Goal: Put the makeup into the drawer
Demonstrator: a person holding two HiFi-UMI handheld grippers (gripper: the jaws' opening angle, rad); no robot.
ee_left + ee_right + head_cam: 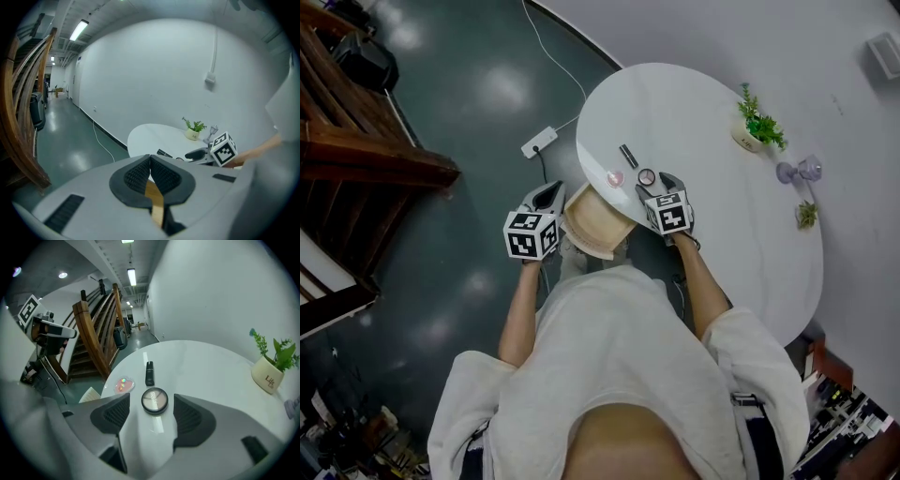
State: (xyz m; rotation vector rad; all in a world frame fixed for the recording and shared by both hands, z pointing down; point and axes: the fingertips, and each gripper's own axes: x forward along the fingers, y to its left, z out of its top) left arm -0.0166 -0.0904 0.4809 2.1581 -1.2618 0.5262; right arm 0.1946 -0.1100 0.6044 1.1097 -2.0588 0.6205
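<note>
Three makeup items lie near the white table's (722,234) front edge: a black lipstick (627,156), a pink compact (615,177) and a round eyeshadow compact (647,176). A light wooden drawer (595,223) sticks out from under the table edge. My left gripper (551,194) is at the drawer's left side; in the left gripper view its jaws (150,161) are shut on a thin wooden strip (155,206) of the drawer. My right gripper (153,416) is open just above the table, with the round compact (154,400) right ahead between its fingertips, untouched. The lipstick (149,373) and the pink compact (123,385) lie beyond.
A potted plant (757,124), a small purple ornament (802,171) and a tiny plant (807,214) stand at the table's far side. A power strip (540,142) with its cable lies on the dark floor. A wooden staircase (356,141) rises at the left.
</note>
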